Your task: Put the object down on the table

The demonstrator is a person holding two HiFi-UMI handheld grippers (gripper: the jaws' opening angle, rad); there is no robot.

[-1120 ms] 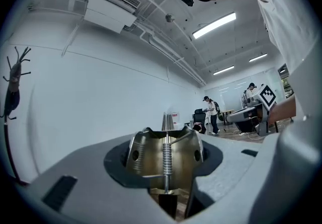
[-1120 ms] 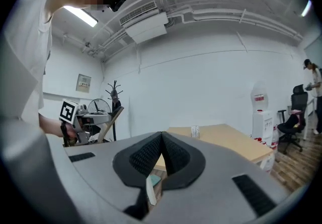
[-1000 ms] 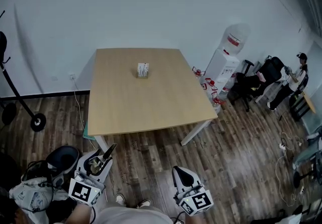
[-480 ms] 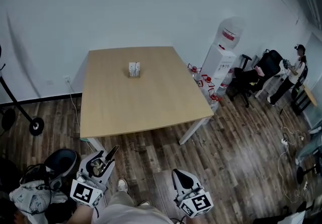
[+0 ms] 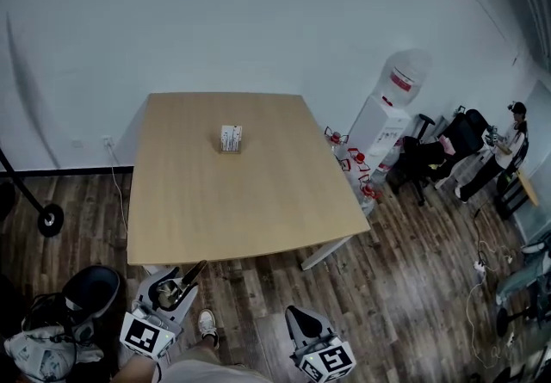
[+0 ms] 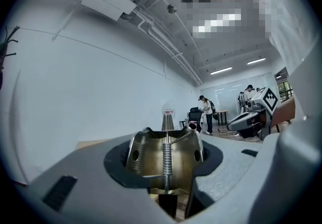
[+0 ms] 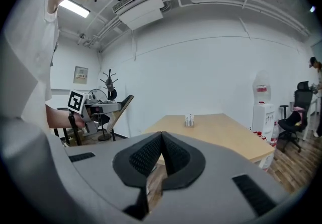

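Observation:
A brass-coloured metal clip with a coil spring [image 6: 165, 155] sits between the jaws of my left gripper [image 6: 166, 142], which is shut on it. In the head view the left gripper [image 5: 170, 289] is at the bottom left, short of the table's near edge, with the clip [image 5: 175, 286] in it. The wooden table [image 5: 258, 200] lies ahead. My right gripper [image 5: 299, 317] is at the bottom centre, over the floor. Its ribbed pads meet with nothing between them, as the right gripper view shows [image 7: 161, 142].
A small white box [image 5: 231, 138] stands on the far middle of the table [image 7: 221, 130]. A water dispenser [image 5: 389, 108] and office chairs [image 5: 439, 145] are to the right, with a person [image 5: 508, 133] beyond. A bin [image 5: 90, 287] and a bag [image 5: 43, 355] lie at the lower left.
The table has come closer and lower in the head view. Both grippers have moved forward toward its near edge. The right gripper has sunk in the frame. The left grip is unchanged.

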